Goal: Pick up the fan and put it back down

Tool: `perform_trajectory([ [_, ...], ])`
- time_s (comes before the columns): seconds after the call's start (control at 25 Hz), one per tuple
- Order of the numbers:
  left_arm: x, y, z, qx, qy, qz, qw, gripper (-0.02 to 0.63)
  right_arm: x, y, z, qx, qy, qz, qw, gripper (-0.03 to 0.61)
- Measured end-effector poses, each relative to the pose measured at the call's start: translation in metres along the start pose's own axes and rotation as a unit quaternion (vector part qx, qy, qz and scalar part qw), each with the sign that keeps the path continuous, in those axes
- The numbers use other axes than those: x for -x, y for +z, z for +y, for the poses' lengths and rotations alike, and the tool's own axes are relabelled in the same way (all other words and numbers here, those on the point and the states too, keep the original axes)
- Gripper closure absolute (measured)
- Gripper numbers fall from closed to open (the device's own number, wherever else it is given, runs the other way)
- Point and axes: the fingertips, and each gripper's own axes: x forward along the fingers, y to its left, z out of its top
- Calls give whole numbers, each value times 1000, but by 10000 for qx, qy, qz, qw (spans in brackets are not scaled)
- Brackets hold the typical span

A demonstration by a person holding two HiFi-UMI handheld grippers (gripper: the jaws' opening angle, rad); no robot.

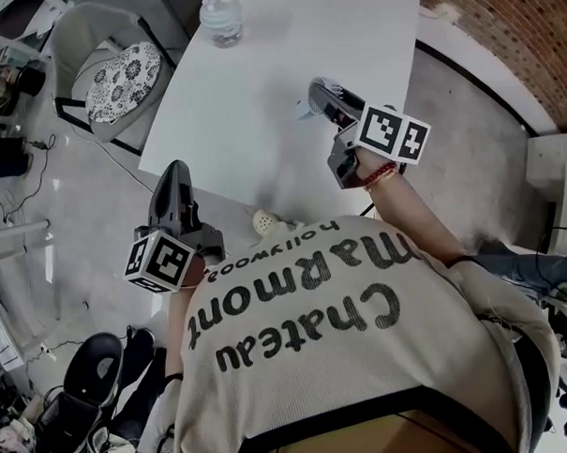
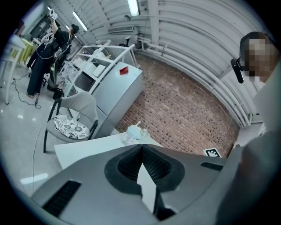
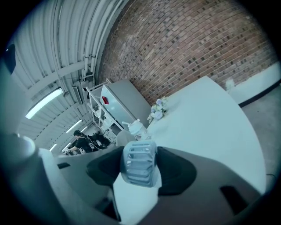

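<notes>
**Pale blue fan [image 3: 139, 162] clamped in the right claw [image 1: 327, 99]**

The claw's pads press the fan's grille from both sides, and the fan juts toward 12 o'clock along the jaws. The white surface [image 1: 258, 81] lies below it, so setting down likely means lowering. The left claw [image 2: 141, 154], shut and empty, waits at 8 o'clock, well apart.

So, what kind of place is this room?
Probably a workshop or lab, not a home: a bare brick wall, a ribbed metal ceiling with tube lights, and an equipment rack behind the white table.
</notes>
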Motion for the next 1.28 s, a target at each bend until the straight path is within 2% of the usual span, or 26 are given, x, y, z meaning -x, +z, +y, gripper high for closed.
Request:
perform_trajectory([
  [0.36, 27, -32, -34, 69, 306, -123, 9994, 612, 35, -14, -7, 281, 323, 318, 9986, 356],
  [0.64, 36, -35, -26, 95, 385, -131, 9991, 612, 34, -25, -6, 405, 382, 356, 9978, 364],
  [0.88, 19, -12, -11, 76, 16, -136, 9999, 612, 28, -31, 12, 390, 253, 259, 9986, 368],
  [1.28, 0, 65, 49, -210, -755, 189, 9967, 612, -2, -23, 67, 97, -311, -592, 9977, 371],
])
